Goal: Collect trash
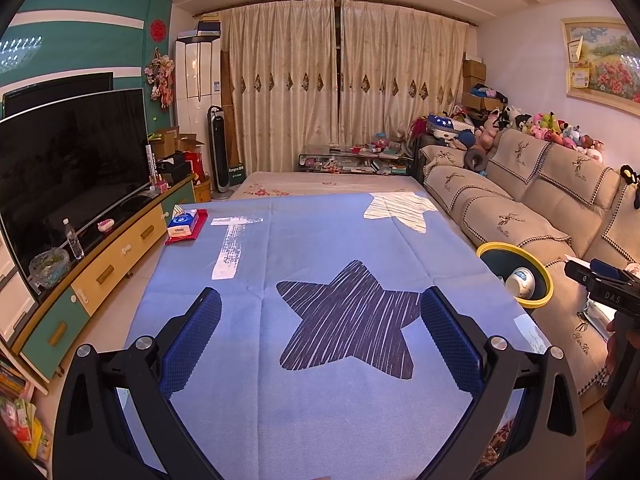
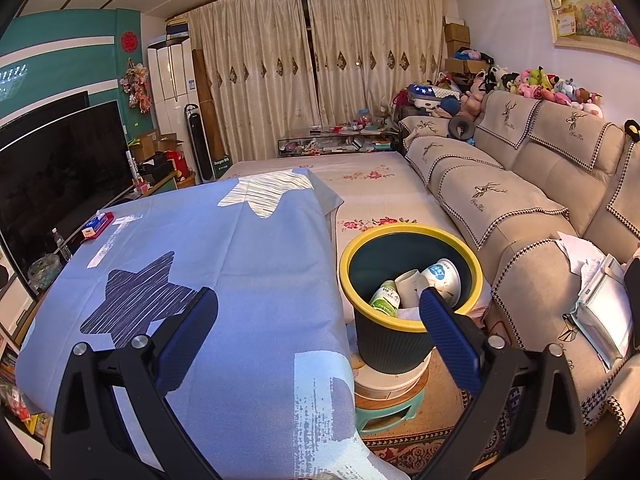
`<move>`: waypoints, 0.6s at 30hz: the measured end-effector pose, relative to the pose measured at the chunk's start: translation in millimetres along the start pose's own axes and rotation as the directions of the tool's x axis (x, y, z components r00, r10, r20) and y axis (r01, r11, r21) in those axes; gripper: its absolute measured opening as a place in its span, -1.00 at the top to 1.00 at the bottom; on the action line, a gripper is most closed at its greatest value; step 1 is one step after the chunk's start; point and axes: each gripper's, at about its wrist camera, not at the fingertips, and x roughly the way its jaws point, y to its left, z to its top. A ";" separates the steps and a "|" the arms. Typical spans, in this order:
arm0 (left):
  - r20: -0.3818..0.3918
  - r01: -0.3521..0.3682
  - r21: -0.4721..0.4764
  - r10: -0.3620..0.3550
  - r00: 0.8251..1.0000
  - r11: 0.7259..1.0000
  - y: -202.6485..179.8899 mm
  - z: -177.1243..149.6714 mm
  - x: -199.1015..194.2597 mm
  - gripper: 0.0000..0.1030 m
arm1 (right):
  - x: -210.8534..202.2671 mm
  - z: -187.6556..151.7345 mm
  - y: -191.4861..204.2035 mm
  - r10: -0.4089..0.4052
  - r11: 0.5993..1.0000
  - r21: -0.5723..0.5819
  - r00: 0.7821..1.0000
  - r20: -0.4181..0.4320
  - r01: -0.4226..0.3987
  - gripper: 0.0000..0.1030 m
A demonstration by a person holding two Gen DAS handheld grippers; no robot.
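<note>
The trash bin (image 2: pixel 412 300), dark with a yellow rim, sits right of centre in the right wrist view, just beside the edge of the blue cloth (image 2: pixel 240 260) and in front of the beige sofa (image 2: pixel 532 208). It rests on a white tub (image 2: pixel 390 382), which in turn rests on a green stool (image 2: pixel 384 416). Inside the bin lie 3 visible items: a green-labelled bottle (image 2: pixel 385 298), a white cup (image 2: pixel 408 282) and a white bowl with a blue label (image 2: pixel 442 276). In the left wrist view the same bin (image 1: pixel 516 276) appears at middle right, with the bowl (image 1: pixel 520 282) visible inside.

My right claw (image 2: pixel 320 320) hangs with its 2 fingers spread wide, holding nothing; the left finger lies over the cloth, and the right fingertip (image 2: pixel 434 308) overlaps the bin's near rim in the frame. My left claw (image 1: pixel 320 320) is likewise spread and empty, above the dark star (image 1: pixel 350 316) printed on the cloth (image 1: pixel 304 240).

At the cloth's upper left corner lies a tissue pack (image 1: pixel 183 226) on a red mat (image 1: pixel 200 220). A television (image 1: pixel 68 168) fills the left of the frame; curtains (image 1: pixel 344 80) close the far wall.
</note>
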 end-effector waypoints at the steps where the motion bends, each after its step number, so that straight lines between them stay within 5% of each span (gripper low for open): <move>1: 0.000 0.001 0.000 -0.001 1.000 1.000 0.0 0.0 0.1 -0.91 | -0.1 -0.9 1.3 0.000 1.000 0.000 1.000 0.001 0.000 -0.86; 18: -0.010 0.003 0.000 -0.003 1.000 1.000 0.2 -1.9 3.8 -0.91 | 1.9 -1.1 1.0 0.002 1.000 0.002 1.000 -0.010 -0.002 -0.86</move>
